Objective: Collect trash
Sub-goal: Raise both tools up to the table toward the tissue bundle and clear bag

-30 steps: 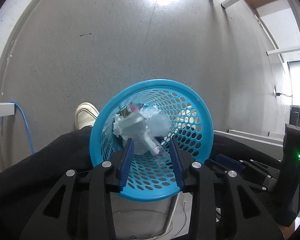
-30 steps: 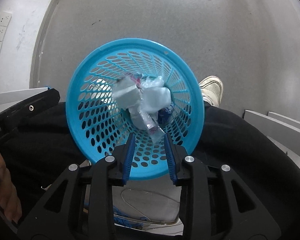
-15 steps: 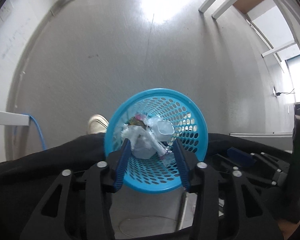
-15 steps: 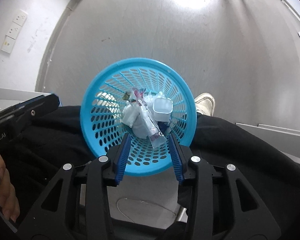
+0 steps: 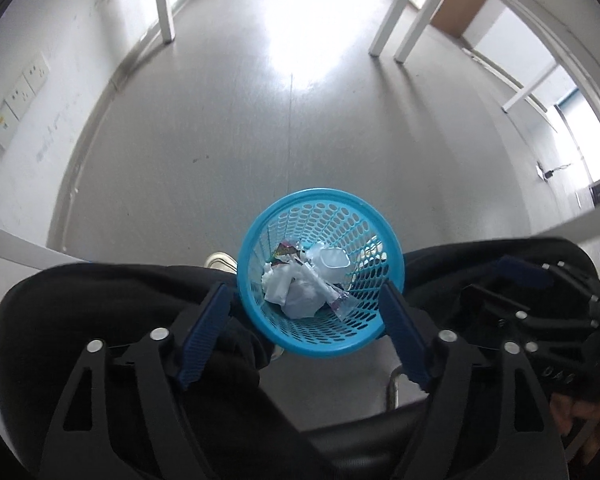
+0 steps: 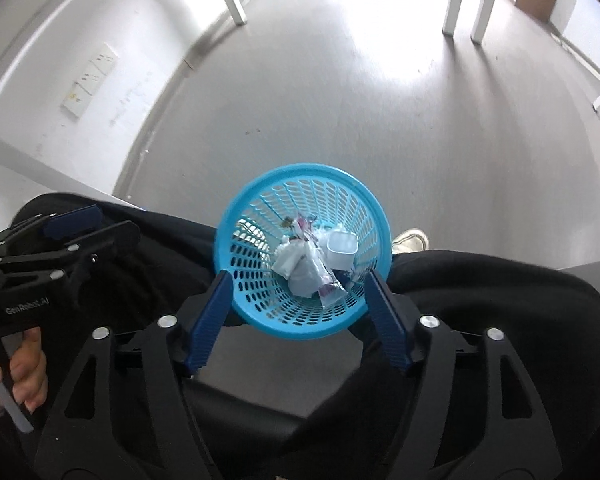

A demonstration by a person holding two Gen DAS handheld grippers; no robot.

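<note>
A blue perforated basket (image 5: pixel 320 194) stands on the grey floor between a seated person's legs. It holds crumpled white paper (image 5: pixel 296 296), a white cup (image 5: pixel 332 260) and a clear wrapper (image 5: pixel 338 304). My left gripper (image 5: pixel 304 289) hangs well above it, its jaws opening, with nothing between the pads. In the right wrist view the basket (image 6: pixel 300 169) with paper (image 6: pixel 304 270) and cup (image 6: pixel 342 246) lies below my right gripper (image 6: pixel 298 276), whose jaws are also opening and hold nothing. Each gripper shows in the other's view: the right gripper (image 5: pixel 520 276), the left gripper (image 6: pixel 64 220).
Black trouser legs (image 5: pixel 120 300) flank the basket, with a white shoe (image 5: pixel 220 260) beside it. White table legs (image 5: pixel 164 0) stand at the far end of the floor. Wall sockets (image 5: pixel 16 96) sit on the left wall. A hand (image 6: pixel 24 364) grips the left handle.
Both grippers have risen away from the basket and their jaws have spread wide. The trash that lay between the fingers now rests inside the basket, and more of the room shows.
</note>
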